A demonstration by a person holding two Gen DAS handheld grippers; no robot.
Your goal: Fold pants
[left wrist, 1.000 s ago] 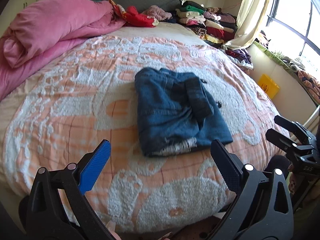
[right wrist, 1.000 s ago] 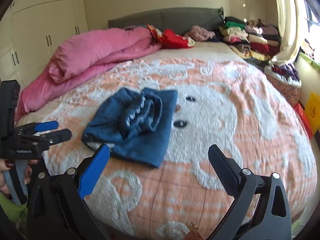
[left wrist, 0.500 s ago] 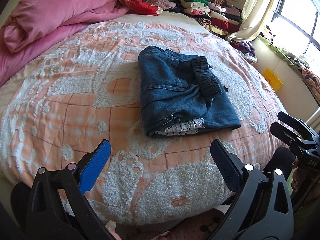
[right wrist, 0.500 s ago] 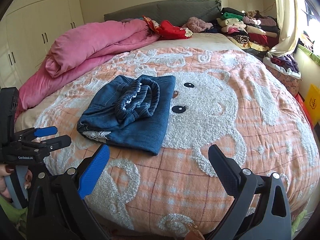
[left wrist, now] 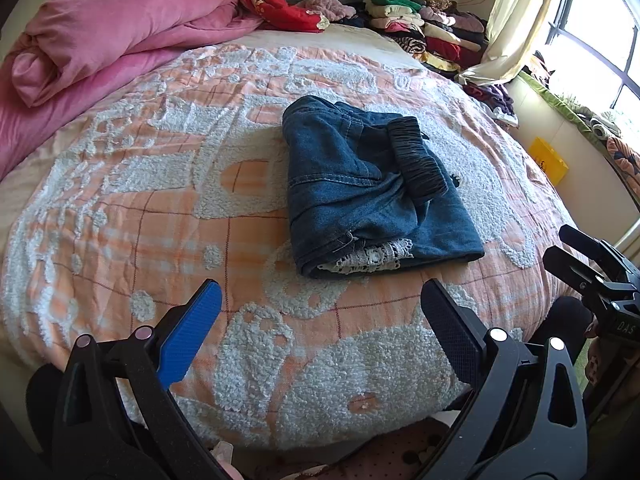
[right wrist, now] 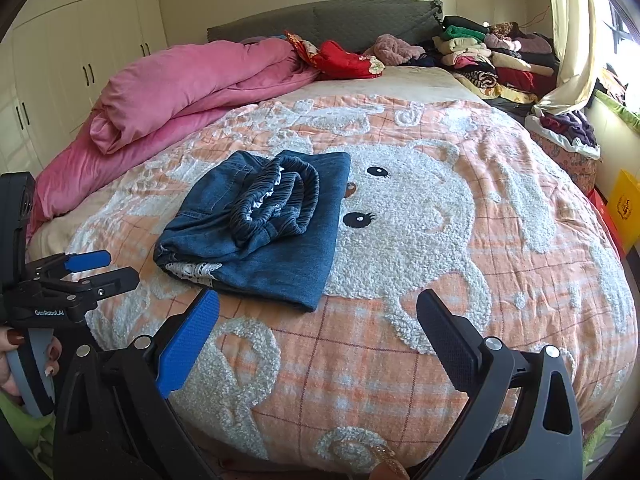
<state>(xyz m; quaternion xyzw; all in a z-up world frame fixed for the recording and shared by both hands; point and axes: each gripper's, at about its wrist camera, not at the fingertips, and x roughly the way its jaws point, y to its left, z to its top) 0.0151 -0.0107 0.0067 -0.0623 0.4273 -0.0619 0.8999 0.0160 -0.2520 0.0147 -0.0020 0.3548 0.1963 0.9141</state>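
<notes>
Folded blue denim pants lie in a compact bundle on the orange-and-white bedspread. Their black elastic waistband is on top and white lace shows at the near edge. In the right wrist view the pants sit left of the bear face pattern. My left gripper hovers open above the bed's near edge, short of the pants and holding nothing. My right gripper is also open and empty, just short of the bundle's near corner. Each gripper shows in the other's view: the right gripper, and the left gripper held by a hand.
A rolled pink duvet fills the bed's far left. Stacks of folded clothes and a red garment lie by the grey headboard. A curtain, window and yellow bag are on the right; white wardrobes stand on the left.
Both cameras tilted and shifted slightly, so the pants sit a little higher in each view than a second ago. The pants themselves have not moved. Both grippers stayed open.
</notes>
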